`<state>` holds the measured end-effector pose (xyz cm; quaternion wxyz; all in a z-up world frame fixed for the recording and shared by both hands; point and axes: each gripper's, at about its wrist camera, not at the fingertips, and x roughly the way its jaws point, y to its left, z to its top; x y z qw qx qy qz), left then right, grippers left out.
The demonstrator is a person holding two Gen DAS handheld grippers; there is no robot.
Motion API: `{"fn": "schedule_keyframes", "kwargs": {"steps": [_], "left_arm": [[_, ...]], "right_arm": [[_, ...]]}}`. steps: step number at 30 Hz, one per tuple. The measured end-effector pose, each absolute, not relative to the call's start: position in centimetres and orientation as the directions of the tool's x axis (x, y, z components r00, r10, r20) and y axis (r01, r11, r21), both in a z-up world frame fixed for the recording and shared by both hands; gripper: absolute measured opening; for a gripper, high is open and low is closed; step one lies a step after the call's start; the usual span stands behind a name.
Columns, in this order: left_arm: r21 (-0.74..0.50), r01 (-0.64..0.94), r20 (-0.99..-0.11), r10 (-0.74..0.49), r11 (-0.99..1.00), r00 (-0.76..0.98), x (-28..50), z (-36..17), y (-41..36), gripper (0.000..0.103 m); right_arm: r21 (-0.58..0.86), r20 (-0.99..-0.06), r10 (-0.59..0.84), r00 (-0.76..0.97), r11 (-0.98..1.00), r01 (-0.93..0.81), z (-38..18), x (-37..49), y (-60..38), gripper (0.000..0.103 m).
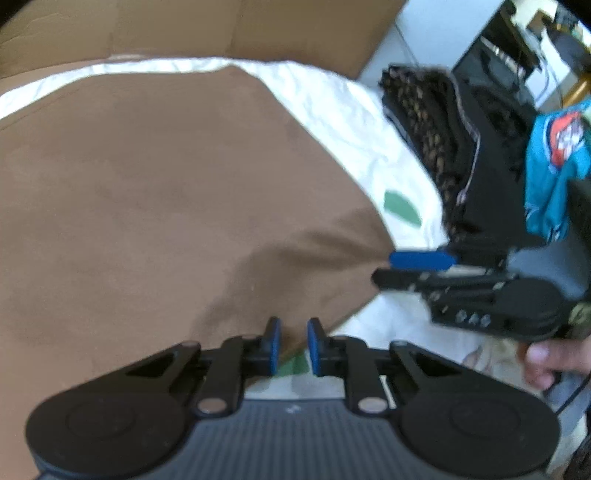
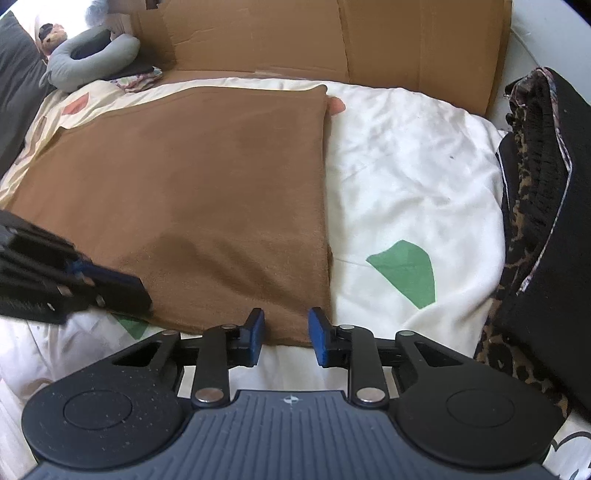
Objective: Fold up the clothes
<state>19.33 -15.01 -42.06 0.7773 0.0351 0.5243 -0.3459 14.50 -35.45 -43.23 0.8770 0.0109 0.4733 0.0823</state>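
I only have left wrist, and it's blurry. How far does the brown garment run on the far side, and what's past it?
Observer: In the right wrist view the brown garment lies flat on the white sheet, its far edge short of a cardboard panel.
Operator: Anything beyond its left end?
Observer: Yes, a grey neck pillow sits at the far left corner, apart from the garment.
Operator: Right gripper state?
Observer: The right gripper is open, at the garment's near right corner and holding nothing.
Operator: And mine?
Observer: The left gripper is open too, at the near edge.
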Motion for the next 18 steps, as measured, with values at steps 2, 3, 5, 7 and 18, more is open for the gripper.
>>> {"fn": "schedule_keyframes", "kwargs": {"steps": [2, 3, 5, 7, 18], "left_arm": [[-0.306, 0.583, -0.842, -0.5, 0.753, 0.204, 19.1, -42.2, -15.3, 0.015], [-0.31, 0.584, -0.842, -0.502, 0.75, 0.199, 18.9, -42.2, -15.2, 0.015], [-0.319, 0.586, -0.841, -0.507, 0.745, 0.187, 18.5, -42.1, -15.1, 0.015], [-0.329, 0.585, -0.84, -0.512, 0.741, 0.177, 18.2, -42.0, -15.0, 0.015], [-0.304, 0.586, -0.803, -0.533, 0.751, 0.266, 18.5, -38.3, -12.3, 0.011]], "right_arm": [[0.092, -0.829, 0.147, 0.539, 0.988, -0.127, -43.3, 14.4, -35.4, 0.032], [0.09, -0.83, 0.142, 0.539, 0.988, -0.122, -43.3, 14.3, -35.5, 0.032], [0.063, -0.841, 0.106, 0.53, 0.993, -0.098, -43.5, 14.3, -35.7, 0.034], [0.09, -0.843, 0.116, 0.525, 0.993, -0.076, -43.6, 14.3, -36.4, 0.034], [0.137, -0.8, 0.115, 0.589, 0.991, -0.008, -41.1, 13.6, -37.9, 0.034]]}}
